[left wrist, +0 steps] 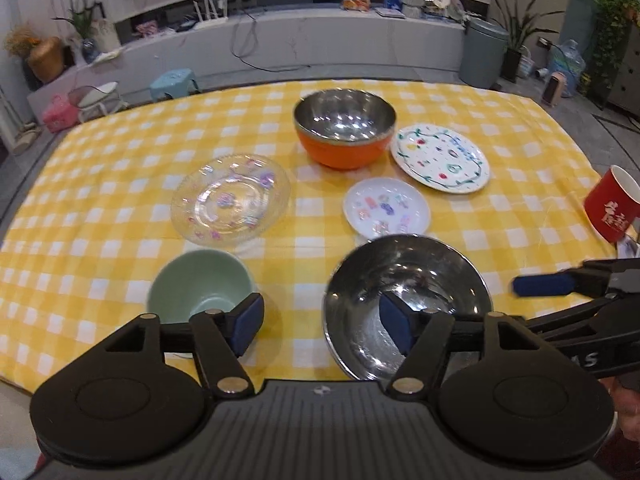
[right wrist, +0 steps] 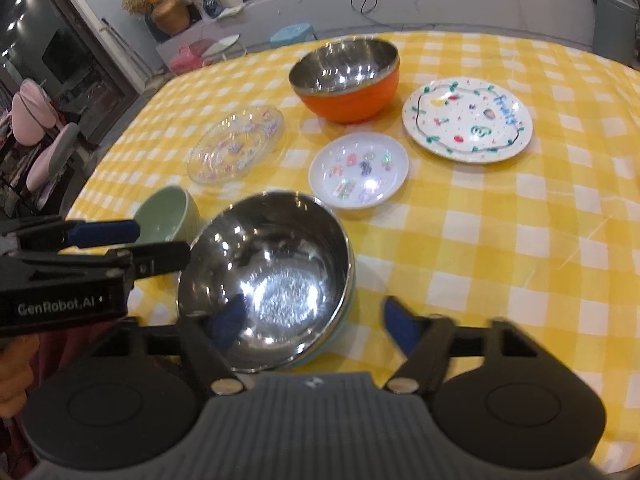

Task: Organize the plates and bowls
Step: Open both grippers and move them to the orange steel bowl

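Lowest in the left wrist view, the left gripper [left wrist: 322, 322] has its jaws spread wide with nothing pinched between them. One blue pad sits in front of the green cup [left wrist: 200, 286] at lower left. The other pad hangs over the steel bowl [left wrist: 406, 304] at lower centre. Neither pad can be seen pressing on anything.

In the right wrist view, the right gripper [right wrist: 316, 328] is likewise released. Its left pad lies inside the bowl's rim, its right pad outside on the cloth, with the bowl wall between them and no visible squeeze. The steel bowl has a pale green outer shell and sits at lower centre of both views. The left gripper shows again at the left edge of this view, beside the bowl rim.

Just beyond the steel bowl lies a small plate [left wrist: 386, 208] with coloured pictures. To its left is a glass plate [left wrist: 231, 199]. Further back, an orange bowl [left wrist: 344, 128] with a steel lining stands at upper centre. To its right is a large plate [left wrist: 440, 159] with a painted vine border.

All rest on a yellow checked tablecloth [left wrist: 120, 152]. A red cup [left wrist: 610, 208] shows at the right edge of the left view.
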